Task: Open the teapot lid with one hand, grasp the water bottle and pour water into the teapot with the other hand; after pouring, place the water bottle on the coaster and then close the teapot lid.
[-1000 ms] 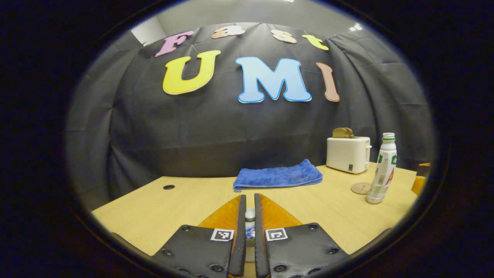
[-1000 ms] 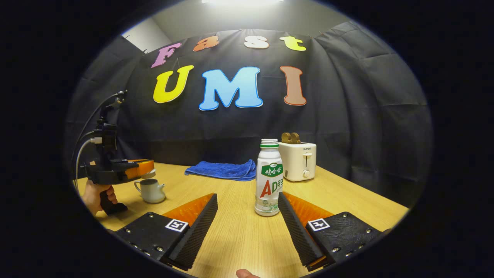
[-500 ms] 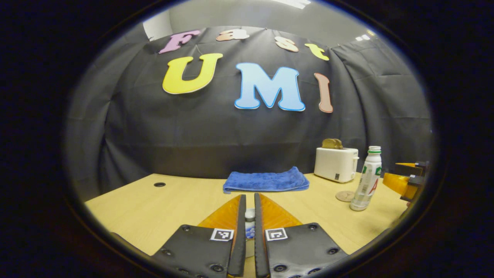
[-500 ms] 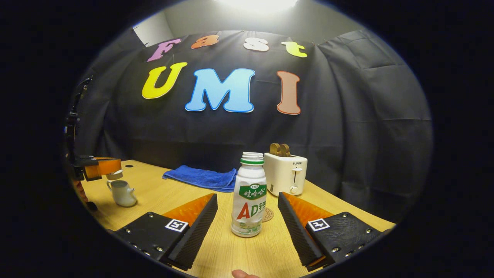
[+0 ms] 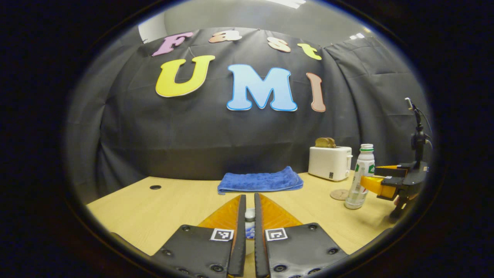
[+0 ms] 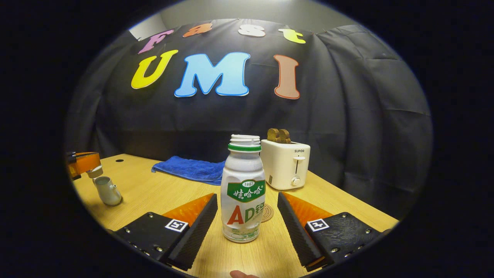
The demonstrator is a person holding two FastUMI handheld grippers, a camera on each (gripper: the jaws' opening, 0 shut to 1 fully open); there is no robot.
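1. Plainly spread wide: right gripper (image 6: 247, 196), one finger on each side of the water bottle (image 6: 243, 189), a gap left on both sides.
2. Standing upright on the table (image 6: 162, 193), long axis vertical, straight ahead along the right gripper's fingers and well down between them (so, by my reading, only a squeeze wanted, at label height).
3. Just behind the bottle's base: coaster (image 6: 267, 213), partly hidden; bottle on bare wood beside it, not on it.
4. Narrowed to a slit: left gripper (image 5: 249, 197), pinching the teapot lid (image 5: 250, 217) by its knob.
5. Seen from the right gripper view: lid held tilted, just above and clear of the teapot (image 6: 108, 190), mouth uncovered, spout pointing toward the bottle.
6. Far to the left of the bottle, well apart; a long sideways carry for pouring.
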